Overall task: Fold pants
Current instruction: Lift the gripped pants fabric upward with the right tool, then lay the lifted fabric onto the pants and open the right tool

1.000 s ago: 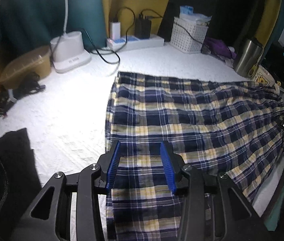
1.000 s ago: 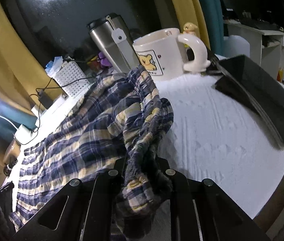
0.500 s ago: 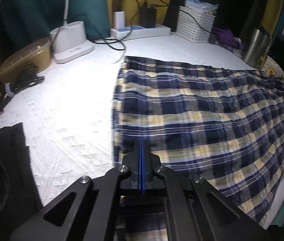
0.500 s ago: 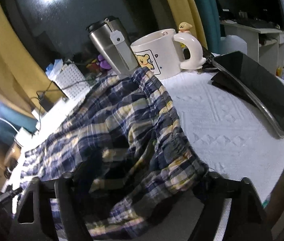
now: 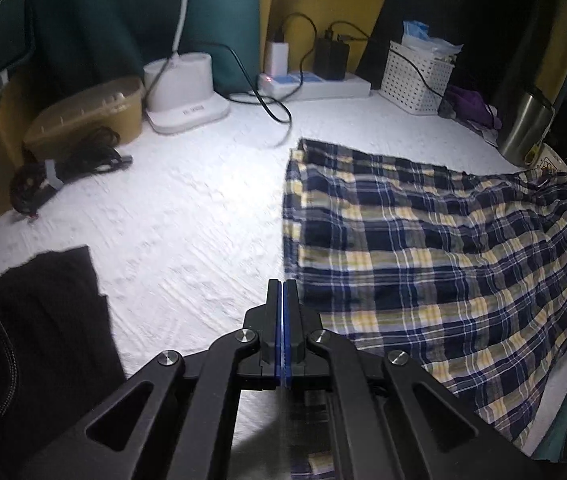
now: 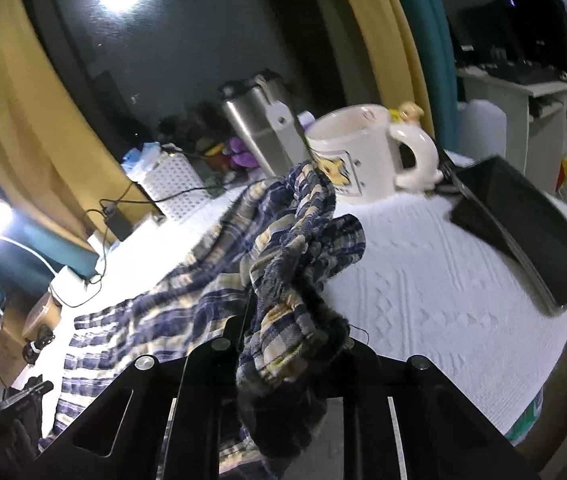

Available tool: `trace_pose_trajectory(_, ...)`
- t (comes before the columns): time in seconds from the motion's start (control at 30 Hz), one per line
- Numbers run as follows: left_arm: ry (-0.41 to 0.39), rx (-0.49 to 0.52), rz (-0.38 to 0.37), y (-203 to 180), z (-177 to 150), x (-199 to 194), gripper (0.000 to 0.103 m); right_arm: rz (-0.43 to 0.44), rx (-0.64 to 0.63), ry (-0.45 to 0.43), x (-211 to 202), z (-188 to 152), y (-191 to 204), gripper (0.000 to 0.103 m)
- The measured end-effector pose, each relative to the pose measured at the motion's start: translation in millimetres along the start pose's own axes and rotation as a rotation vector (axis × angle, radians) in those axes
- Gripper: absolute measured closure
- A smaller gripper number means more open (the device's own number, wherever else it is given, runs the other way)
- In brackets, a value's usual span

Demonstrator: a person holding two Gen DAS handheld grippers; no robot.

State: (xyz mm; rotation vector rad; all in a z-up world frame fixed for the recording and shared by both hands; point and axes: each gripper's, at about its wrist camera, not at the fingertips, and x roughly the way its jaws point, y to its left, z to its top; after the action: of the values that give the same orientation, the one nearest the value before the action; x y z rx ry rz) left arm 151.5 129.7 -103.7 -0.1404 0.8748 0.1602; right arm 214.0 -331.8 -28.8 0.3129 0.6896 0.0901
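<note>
Blue and yellow plaid pants (image 5: 423, 248) lie flat on the white table cover (image 5: 171, 232), hems to the left. My left gripper (image 5: 283, 292) is shut, its blue pads pressed together right at the hem edge, with no cloth showing between them. In the right wrist view the elastic waistband (image 6: 295, 280) is bunched up and lifted off the table. My right gripper (image 6: 287, 348) is closing on that bunch, and the cloth hides its fingertips.
A cream mug (image 6: 359, 156), a steel tumbler (image 6: 259, 128) and a dark tablet (image 6: 523, 236) stand close behind the waistband. At the back are a white basket (image 5: 415, 76), a power strip (image 5: 315, 84), a lamp base (image 5: 183, 92) and a tan box (image 5: 83, 112). Black cloth (image 5: 43, 320) lies front left.
The left gripper went from open over the leg to shut, and now sits at the hem edge instead of over the cloth. The right gripper opened, closed again on the waistband and rose.
</note>
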Motion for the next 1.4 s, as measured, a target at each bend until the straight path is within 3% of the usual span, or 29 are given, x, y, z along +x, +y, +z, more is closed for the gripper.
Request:
trace_pose_trajectory(0.2, -0.043, 0.010, 0.013, 10, 9, -12, 0.102, 0.015, -0.055, -0.023, -12, 7, 28, 0.086)
trace_pose_trajectory(0.37, -0.075, 0.008, -0.006, 21, 10, -22, 0.077, 0.029, -0.100, -0.037, -19, 11, 55, 0.087)
trace_pose_trajectory(0.67, -0.115, -0.006, -0.038, 39, 10, -35, 0.076, 0.058, -0.188, -0.031, -22, 12, 101, 0.087)
trace_pose_trajectory(1.0, -0.141, -0.012, -0.017, 66, 7, -42, 0.076, 0.095, -0.293, -0.005, -12, 6, 158, 0.089)
trace_pose_trajectory(1.4, -0.153, -0.032, -0.025, 93, 0, -46, 0.076, 0.140, -0.386, 0.071, 17, -14, 220, 0.089)
